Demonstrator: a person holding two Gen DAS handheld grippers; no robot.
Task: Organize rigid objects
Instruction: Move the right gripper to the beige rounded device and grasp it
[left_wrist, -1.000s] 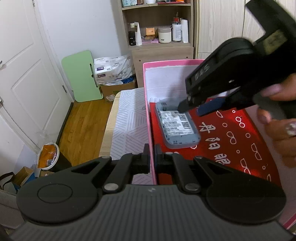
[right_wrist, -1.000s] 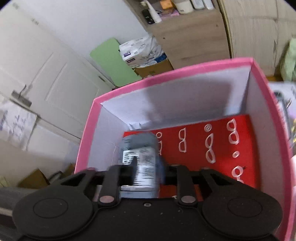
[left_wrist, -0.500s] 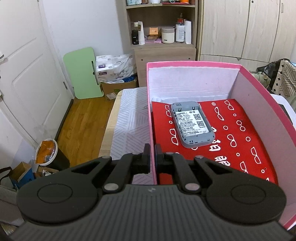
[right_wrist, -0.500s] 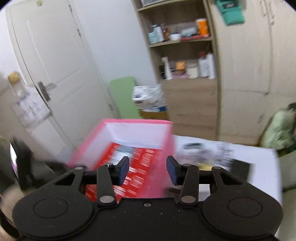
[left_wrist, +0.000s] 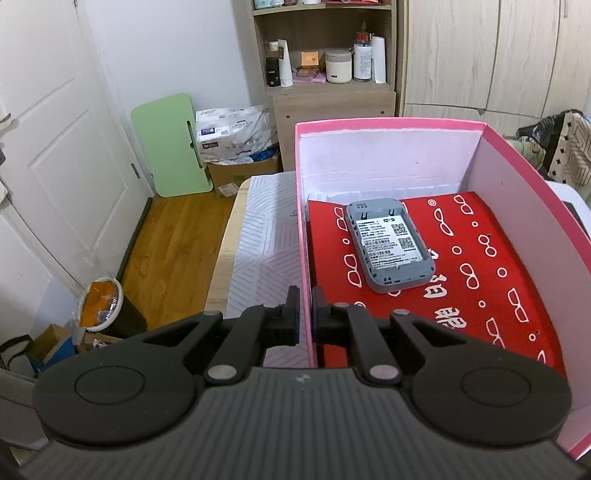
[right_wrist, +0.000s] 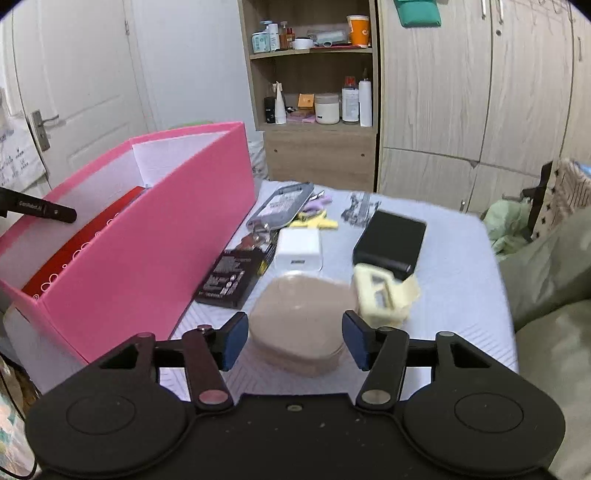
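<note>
A grey pocket device (left_wrist: 389, 245) lies label up on the red, glasses-patterned lining (left_wrist: 480, 288) inside the pink box (left_wrist: 388, 123). My left gripper (left_wrist: 306, 325) is shut on the box's near left wall, which stands between its fingers. In the right wrist view the pink box (right_wrist: 147, 251) is at the left. My right gripper (right_wrist: 295, 345) hovers over the table beside it, and its jaws are opening. A tan rounded case (right_wrist: 299, 314) lies between the blue pads (right_wrist: 234, 341), which do not press on it.
Beyond the tan case lie a white charger (right_wrist: 298, 251), a black box (right_wrist: 389, 240), a pale yellow item (right_wrist: 380, 295), a black flat packet (right_wrist: 229, 280) and a grey flat device (right_wrist: 284, 205). Shelves and wardrobes stand behind. A soft green seat (right_wrist: 546, 295) borders the table's right edge.
My right gripper let go of the grey device inside the box, pulled out and swung right over the table items, its jaws now wider. The left gripper kept still on the wall.
</note>
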